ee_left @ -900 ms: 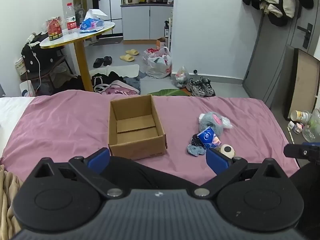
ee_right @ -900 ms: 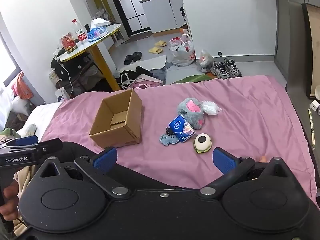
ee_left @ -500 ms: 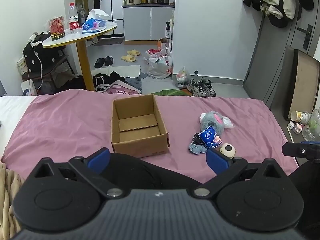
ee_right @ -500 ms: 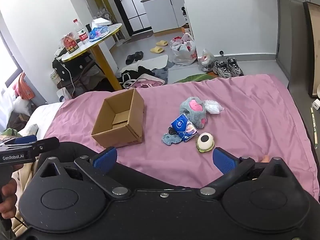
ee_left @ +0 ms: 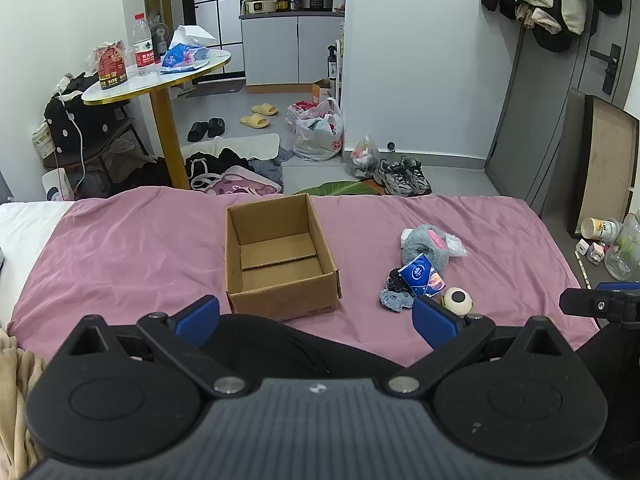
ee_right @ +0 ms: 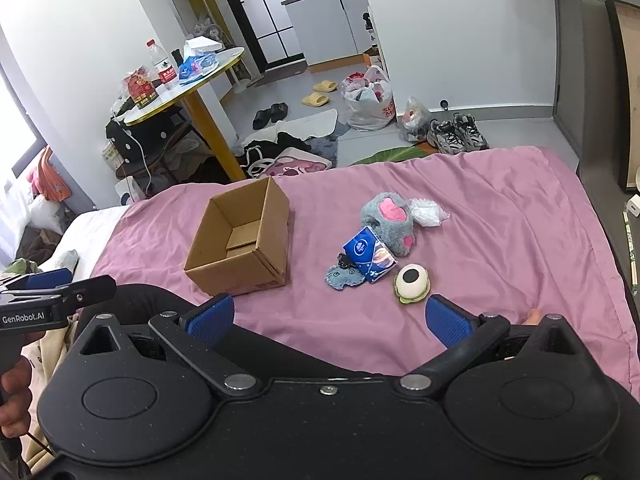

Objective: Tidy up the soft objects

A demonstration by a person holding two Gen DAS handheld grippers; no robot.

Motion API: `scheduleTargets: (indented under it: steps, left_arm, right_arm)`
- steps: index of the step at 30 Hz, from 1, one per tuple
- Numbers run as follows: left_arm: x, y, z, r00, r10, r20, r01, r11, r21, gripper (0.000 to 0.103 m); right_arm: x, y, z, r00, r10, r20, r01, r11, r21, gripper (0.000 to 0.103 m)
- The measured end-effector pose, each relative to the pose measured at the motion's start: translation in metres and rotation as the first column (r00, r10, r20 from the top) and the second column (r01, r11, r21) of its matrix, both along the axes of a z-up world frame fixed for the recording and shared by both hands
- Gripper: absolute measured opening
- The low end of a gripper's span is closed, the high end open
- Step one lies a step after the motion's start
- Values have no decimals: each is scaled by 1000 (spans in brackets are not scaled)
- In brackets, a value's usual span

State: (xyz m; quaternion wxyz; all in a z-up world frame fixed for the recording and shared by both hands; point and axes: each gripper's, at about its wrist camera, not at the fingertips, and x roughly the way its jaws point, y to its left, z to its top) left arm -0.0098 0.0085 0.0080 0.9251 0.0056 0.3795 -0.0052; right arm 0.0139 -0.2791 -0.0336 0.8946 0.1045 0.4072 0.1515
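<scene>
An open, empty cardboard box (ee_left: 280, 256) (ee_right: 244, 240) sits on the pink bedspread (ee_left: 120, 248) (ee_right: 500, 232). To its right lies a cluster of soft things: a grey plush with pink patches (ee_left: 428, 242) (ee_right: 390, 216), a blue tissue pack (ee_left: 420, 276) (ee_right: 370, 252), a small grey-blue cloth piece (ee_left: 394, 300) (ee_right: 342, 276) and a round white eyeball toy (ee_left: 458, 300) (ee_right: 412, 282). My left gripper (ee_left: 316, 316) is open and empty, held near the bed's front edge before the box. My right gripper (ee_right: 328, 318) is open and empty, short of the eyeball toy.
A crumpled clear plastic bag (ee_right: 428, 210) lies against the plush. Beyond the bed are a round yellow-legged table (ee_left: 160, 76), clothes, bags and shoes (ee_left: 400, 172) on the floor. A board (ee_left: 608, 164) leans at the right wall.
Both grippers have shifted slightly; the box and toys sit a little further right in both views. Nothing was grasped or released.
</scene>
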Motion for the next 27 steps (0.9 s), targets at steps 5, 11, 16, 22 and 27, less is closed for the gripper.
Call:
scheduleTargets:
  steps: [5,11,16,22,27]
  left_arm:
    - [0,-1,-1,1000,-9,-2,9,1000,2,102]
    - [0,-1,-2,1000,-16,-8,16,1000,2,102]
    - [-1,-1,-1,1000,-18,-7,18,1000,-4,102]
    - [-2,-2,0,1000,-20,-5,20,1000,-9,102]
    - [-2,-3,0,1000,-21,-5,21,1000,-9,102]
  right_arm:
    - [0,0,0,1000,1,0,-1,1000,-3,103]
    - [0,-1,0,1000,0,0,0,1000,-4,103]
    - [1,-1,0,1000,1,1,-1,1000,-3,103]
    - [1,-1,1,1000,-3,4,3,1000,-2,103]
    - [1,-1,1,1000,-4,4,4,1000,-4,103]
